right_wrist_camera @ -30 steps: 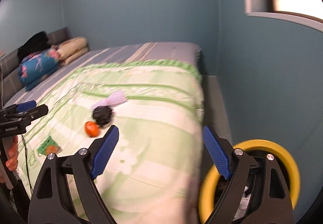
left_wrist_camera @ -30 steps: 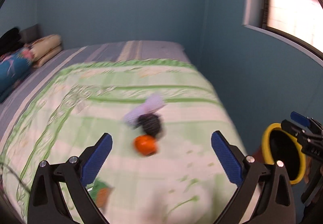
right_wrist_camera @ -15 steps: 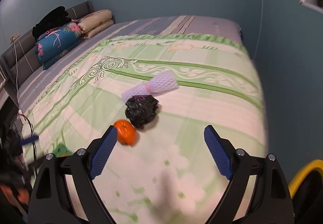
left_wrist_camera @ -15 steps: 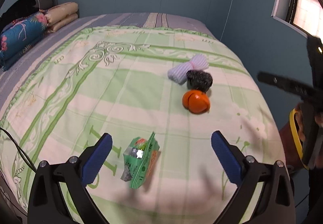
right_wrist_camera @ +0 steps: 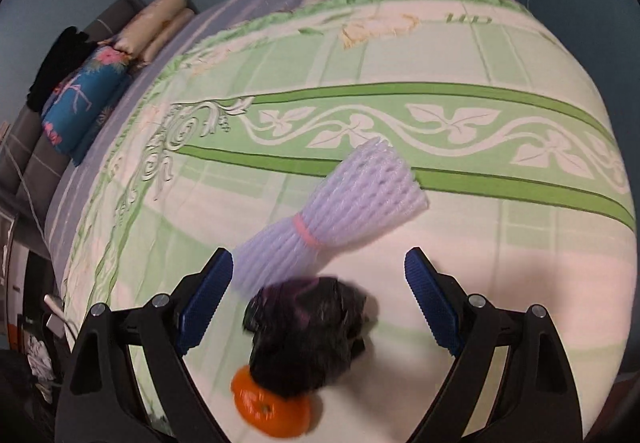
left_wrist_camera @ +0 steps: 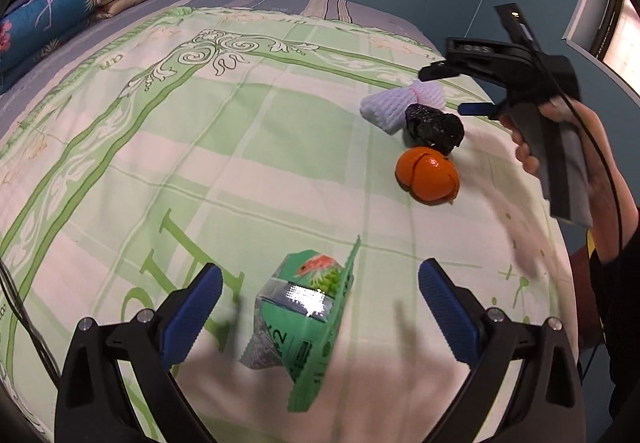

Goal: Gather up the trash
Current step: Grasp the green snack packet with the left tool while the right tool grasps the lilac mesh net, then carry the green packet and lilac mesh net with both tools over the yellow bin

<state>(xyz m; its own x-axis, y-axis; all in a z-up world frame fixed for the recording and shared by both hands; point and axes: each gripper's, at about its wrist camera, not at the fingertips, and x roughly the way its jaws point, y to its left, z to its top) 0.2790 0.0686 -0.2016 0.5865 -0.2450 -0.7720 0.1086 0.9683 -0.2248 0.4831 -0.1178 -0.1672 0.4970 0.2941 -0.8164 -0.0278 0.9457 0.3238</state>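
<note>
A green snack packet (left_wrist_camera: 306,317) lies on the bed cover between the spread jaws of my left gripper (left_wrist_camera: 318,309), which hangs open just above it without touching. Further right lie an orange peel (left_wrist_camera: 427,174), a crumpled black bag (left_wrist_camera: 434,127) and a white foam fruit net (left_wrist_camera: 400,105). My right gripper (right_wrist_camera: 318,297) is open above the black bag (right_wrist_camera: 308,335), the bag lying between its jaws, untouched. The foam net (right_wrist_camera: 340,211) sits just beyond, the orange peel (right_wrist_camera: 272,409) nearer the camera. In the left wrist view a hand holds the right gripper (left_wrist_camera: 452,89) above the foam net.
The green-and-white bed cover (left_wrist_camera: 200,147) spreads across the mattress. Pillows and a blue floral cushion (left_wrist_camera: 44,19) are stacked at the head. Blue walls surround the bed; a window (left_wrist_camera: 624,39) is at the right. A cable (left_wrist_camera: 16,307) hangs at the bed's left edge.
Both grippers came down toward the bed. The left one closed in over the green packet; the right one swung from the yellow bin at the bedside across to the black bag.
</note>
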